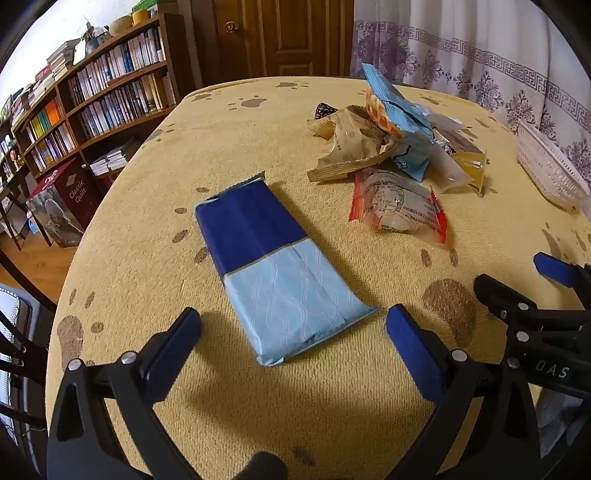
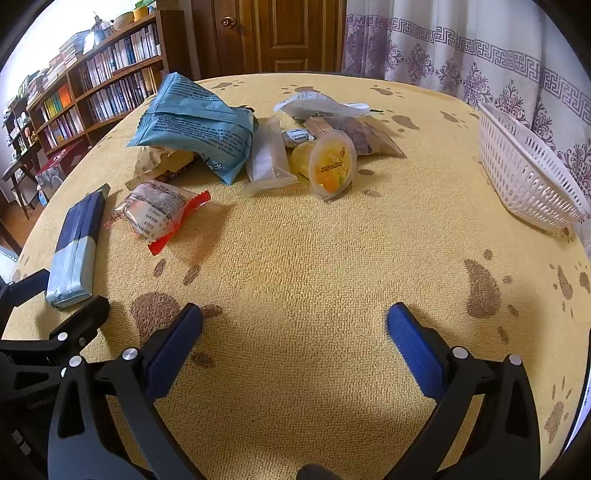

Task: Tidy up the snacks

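A dark-blue and light-blue flat packet (image 1: 273, 266) lies on the yellow tablecloth just ahead of my open, empty left gripper (image 1: 293, 328); it also shows in the right wrist view (image 2: 75, 251). A red-edged clear snack packet (image 1: 399, 206) (image 2: 159, 214) lies to its right. Behind it is a pile of snacks (image 1: 388, 136): a light-blue bag (image 2: 195, 125), a white sachet (image 2: 266, 158), an orange jelly cup (image 2: 332, 162) and a nut bag (image 2: 365, 136). A white plastic basket (image 2: 524, 170) (image 1: 546, 166) stands at the right. My right gripper (image 2: 295, 325) is open and empty over bare cloth.
The round table (image 2: 295, 258) has a yellow cloth with brown paw prints. A bookshelf (image 1: 92, 96) and boxes stand to the left, a wooden door (image 1: 280, 33) behind, a curtain (image 2: 480, 55) to the right. The right gripper's fingers (image 1: 557, 271) show at the left view's right edge.
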`<action>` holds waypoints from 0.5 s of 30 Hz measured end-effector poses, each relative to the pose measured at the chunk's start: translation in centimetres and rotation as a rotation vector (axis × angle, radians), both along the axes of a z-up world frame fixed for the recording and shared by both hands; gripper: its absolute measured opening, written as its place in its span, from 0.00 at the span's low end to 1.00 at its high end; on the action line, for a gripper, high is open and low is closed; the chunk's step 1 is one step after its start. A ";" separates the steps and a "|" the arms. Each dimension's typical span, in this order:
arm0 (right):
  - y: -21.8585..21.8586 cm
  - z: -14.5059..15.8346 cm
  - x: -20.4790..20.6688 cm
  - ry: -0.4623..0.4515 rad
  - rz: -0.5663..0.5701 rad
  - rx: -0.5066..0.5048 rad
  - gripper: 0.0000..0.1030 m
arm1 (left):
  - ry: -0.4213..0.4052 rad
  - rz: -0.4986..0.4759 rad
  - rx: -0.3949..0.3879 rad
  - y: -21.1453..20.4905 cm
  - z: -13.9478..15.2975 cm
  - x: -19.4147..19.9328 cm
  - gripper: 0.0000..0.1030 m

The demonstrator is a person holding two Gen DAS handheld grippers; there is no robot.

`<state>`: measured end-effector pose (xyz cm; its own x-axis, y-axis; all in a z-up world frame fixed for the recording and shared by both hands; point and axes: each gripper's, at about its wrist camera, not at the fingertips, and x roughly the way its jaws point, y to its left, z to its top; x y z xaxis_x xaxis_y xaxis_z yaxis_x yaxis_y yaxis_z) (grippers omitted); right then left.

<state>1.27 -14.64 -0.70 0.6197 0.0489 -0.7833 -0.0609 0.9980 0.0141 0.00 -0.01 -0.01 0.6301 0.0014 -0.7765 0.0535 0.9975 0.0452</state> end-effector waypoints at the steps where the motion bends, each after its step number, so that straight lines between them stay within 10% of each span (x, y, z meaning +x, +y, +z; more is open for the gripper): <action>1: 0.0 0.0 0.0 -0.001 0.000 -0.009 0.98 | 0.005 0.000 0.005 -0.1 0.0 0.0 0.95; 15: -0.2 -0.2 0.1 0.007 0.013 0.003 0.98 | 0.019 -0.007 -0.004 0.1 -0.1 0.5 0.95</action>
